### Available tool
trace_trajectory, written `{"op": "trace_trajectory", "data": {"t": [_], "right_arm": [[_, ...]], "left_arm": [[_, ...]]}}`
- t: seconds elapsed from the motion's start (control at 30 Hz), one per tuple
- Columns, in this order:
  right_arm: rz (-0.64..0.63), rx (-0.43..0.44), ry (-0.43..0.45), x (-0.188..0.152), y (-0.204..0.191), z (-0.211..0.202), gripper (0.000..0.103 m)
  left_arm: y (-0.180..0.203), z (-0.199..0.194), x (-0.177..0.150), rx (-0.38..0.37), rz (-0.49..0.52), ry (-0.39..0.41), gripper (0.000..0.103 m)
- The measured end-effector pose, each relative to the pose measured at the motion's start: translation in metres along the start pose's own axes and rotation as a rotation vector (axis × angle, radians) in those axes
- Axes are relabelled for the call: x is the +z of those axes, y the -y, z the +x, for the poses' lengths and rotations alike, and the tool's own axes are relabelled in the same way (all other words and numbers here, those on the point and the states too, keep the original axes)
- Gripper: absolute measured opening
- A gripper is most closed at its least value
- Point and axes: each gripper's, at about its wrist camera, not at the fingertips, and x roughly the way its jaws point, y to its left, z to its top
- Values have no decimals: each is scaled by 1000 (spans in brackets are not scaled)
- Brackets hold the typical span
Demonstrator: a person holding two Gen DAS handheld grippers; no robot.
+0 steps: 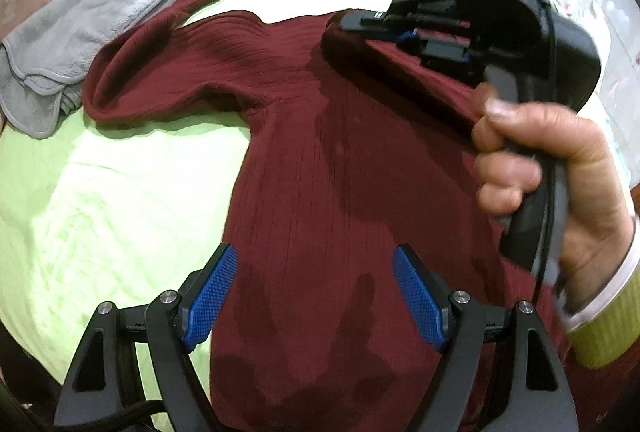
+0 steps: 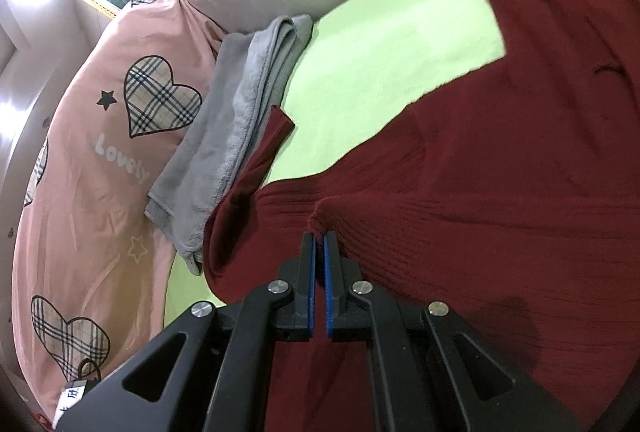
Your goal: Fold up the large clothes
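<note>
Left wrist view first: we had the sweater [image 1: 340, 151] laid out on the green sheet [image 1: 120, 191], body running straight away from the left gripper [image 1: 314, 298], collar at the far end. That gripper's jaws stood wide with nothing in them, hovering over the hem end. A gray towel [image 1: 100, 19] sat beside the far sleeve. The right gripper [image 1: 360, 23] reached in over the shoulder.

Right wrist view: the right gripper [image 2: 319, 238] was nearly closed, pinching a little ridge of sweater [image 2: 500, 171] knit at the tips. The sleeve trailed off toward the towel [image 2: 240, 111], so we figured the right hand was the nearer one to fold it in.
</note>
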Motion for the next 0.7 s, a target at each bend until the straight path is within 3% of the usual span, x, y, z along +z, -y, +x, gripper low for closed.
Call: {"op": "trace_trajectory", "data": {"t": [0.1,0.17,0.4,0.53,0.63,0.7], "right_arm": [[48,14,-41,-4,11,-1,9],[55,9,-20,-7,15,-16,10],[90,-79,147,-29,36,-129,13],[164,-154,242,-50,58,-196,16],[208,-216,299,-62,73,-237,17],[238,-266,343,-71,85,-269,20]], "left_arm": [[2,6,14,-11,1,9,81],[4,9,23,-25,1,13,81],[8,35,81,-95,1,41,81],[8,72,120,-140,-32,-15,80],[5,96,138,-169,-69,-46,67],[5,103,144,-189,-67,-24,38]]}}
